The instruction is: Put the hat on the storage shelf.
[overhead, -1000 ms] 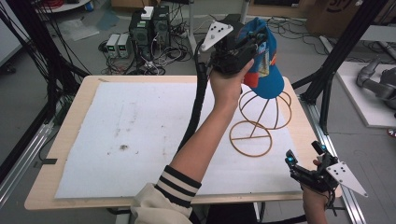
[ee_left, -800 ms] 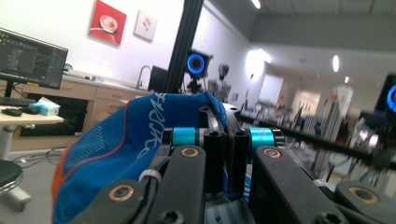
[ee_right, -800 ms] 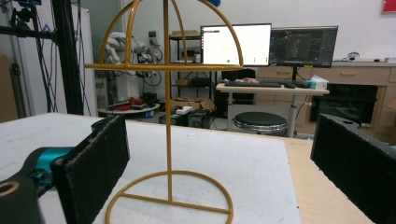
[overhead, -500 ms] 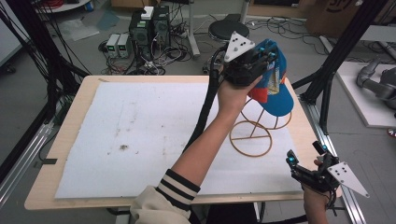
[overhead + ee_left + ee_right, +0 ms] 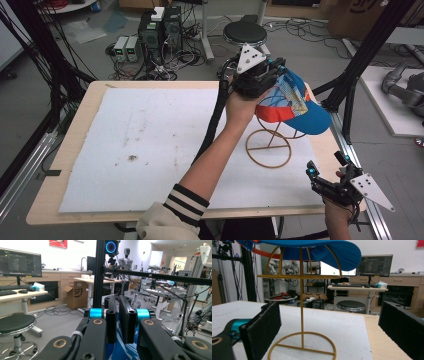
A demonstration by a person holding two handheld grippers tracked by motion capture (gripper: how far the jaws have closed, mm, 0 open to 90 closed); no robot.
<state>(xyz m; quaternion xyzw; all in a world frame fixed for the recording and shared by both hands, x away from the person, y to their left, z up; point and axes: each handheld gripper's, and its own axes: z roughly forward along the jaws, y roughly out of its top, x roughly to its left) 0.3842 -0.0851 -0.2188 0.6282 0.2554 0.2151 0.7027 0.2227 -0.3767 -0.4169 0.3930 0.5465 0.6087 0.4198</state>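
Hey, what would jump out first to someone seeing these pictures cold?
The bright blue cap with its orange band, sitting atop the gold wire stand at the table's far right. The left gripper is pinching its crown, while the right gripper waits open at the near right corner.

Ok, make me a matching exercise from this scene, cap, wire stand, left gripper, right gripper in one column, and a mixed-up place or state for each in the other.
Things:
1. cap
2. wire stand
3. left gripper
4. right gripper

Places or states:
A. jaws wide apart, at the table's near right corner
B. draped on top of the stand
C. gold, round base on the white mat
D. clamped on blue fabric

Pairs: 1-B, 2-C, 3-D, 4-A
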